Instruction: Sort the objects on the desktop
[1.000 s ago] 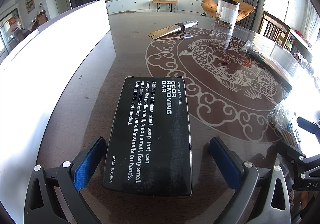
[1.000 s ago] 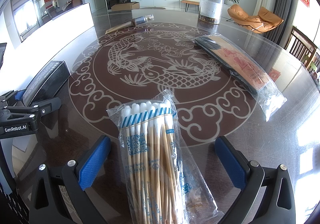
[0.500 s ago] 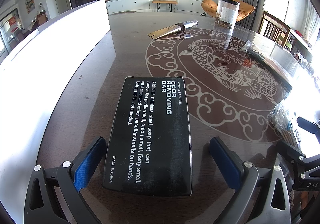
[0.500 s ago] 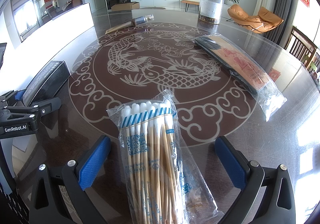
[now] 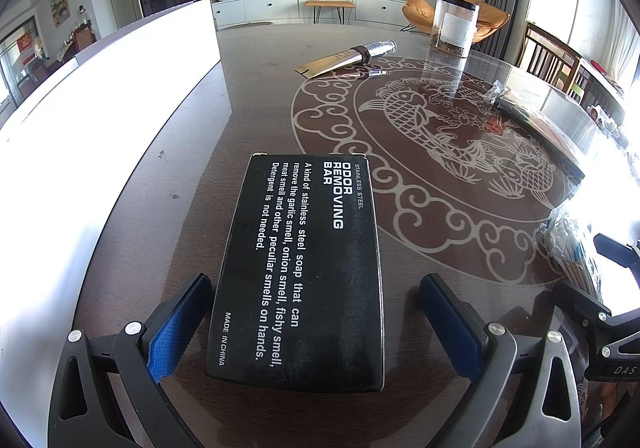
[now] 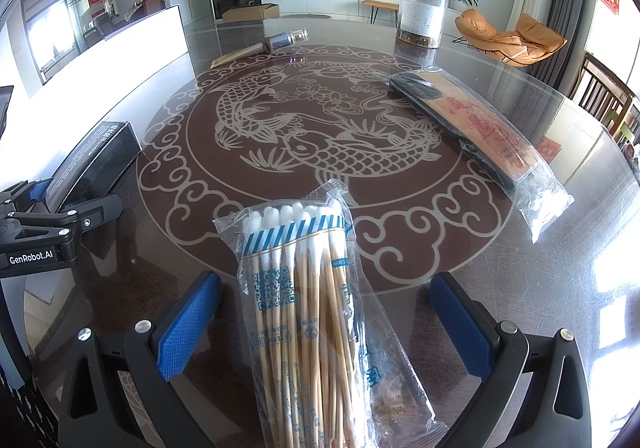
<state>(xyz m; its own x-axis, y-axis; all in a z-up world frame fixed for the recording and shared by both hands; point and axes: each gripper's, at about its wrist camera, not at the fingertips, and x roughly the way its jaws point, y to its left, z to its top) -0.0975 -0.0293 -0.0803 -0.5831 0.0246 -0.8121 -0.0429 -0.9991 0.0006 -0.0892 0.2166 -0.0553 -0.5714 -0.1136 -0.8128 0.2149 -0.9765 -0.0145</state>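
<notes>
A black box (image 5: 304,268) printed "ODOR REMOVING BAR" lies flat on the dark table between the open fingers of my left gripper (image 5: 316,320); the blue pads stand apart from its sides. The box also shows in the right wrist view (image 6: 96,159). A clear bag of cotton swabs (image 6: 304,312) lies between the open fingers of my right gripper (image 6: 326,324), pads not touching it. The bag's edge shows in the left wrist view (image 5: 568,244).
A bagged flat brown and black pack (image 6: 476,127) lies at right. A clear jar (image 6: 422,13) stands at the back. A metal tube on a tan sheet (image 5: 352,57) lies far centre. A bright white panel (image 5: 100,107) runs along the left.
</notes>
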